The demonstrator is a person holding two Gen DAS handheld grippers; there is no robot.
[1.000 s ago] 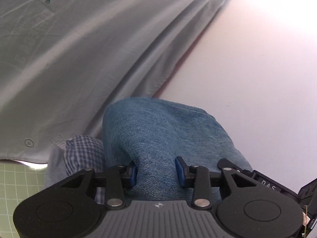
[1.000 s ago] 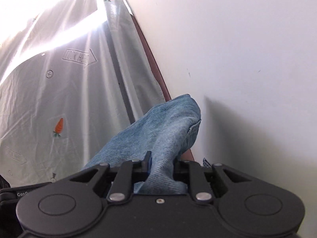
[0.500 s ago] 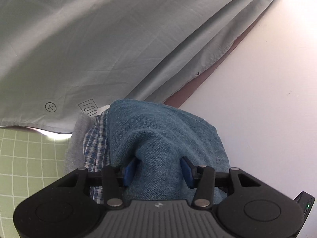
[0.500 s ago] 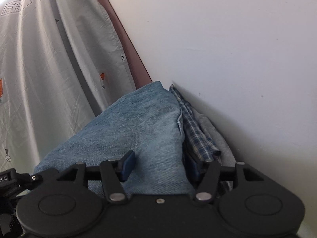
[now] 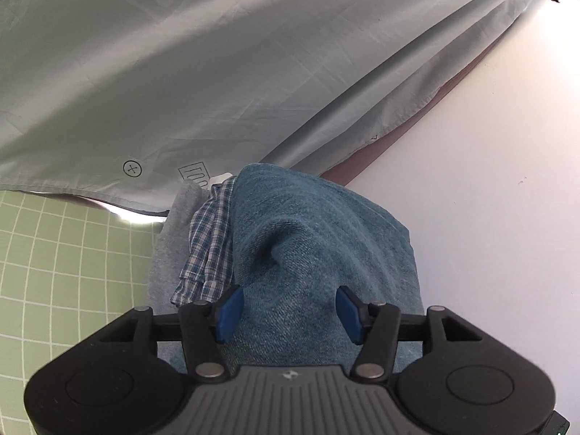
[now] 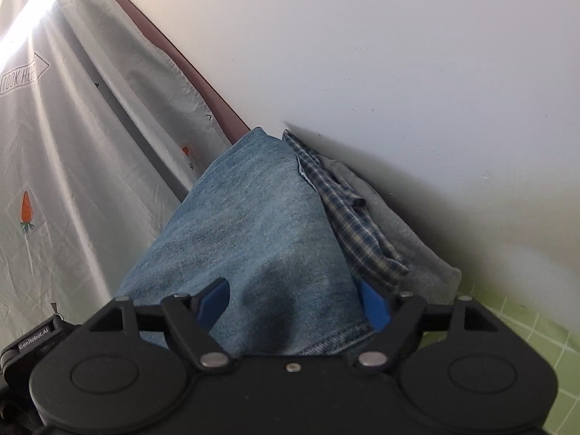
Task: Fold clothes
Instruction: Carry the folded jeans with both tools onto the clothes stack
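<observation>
The folded jeans [image 5: 319, 239] lie on top of a checked shirt [image 5: 210, 250] and a grey garment [image 6: 417, 253]. Both the left tongs [image 5: 286, 311] and the right tongs [image 6: 295, 302] are opening, released, with the denim between the pads.

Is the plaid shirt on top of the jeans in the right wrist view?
No, the jeans lie on top, the plaid shirt under them.

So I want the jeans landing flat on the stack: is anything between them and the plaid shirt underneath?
Nothing visible. The folded jeans lie directly on the plaid shirt, over a grey garment. Both grippers are opening around the denim.
</observation>
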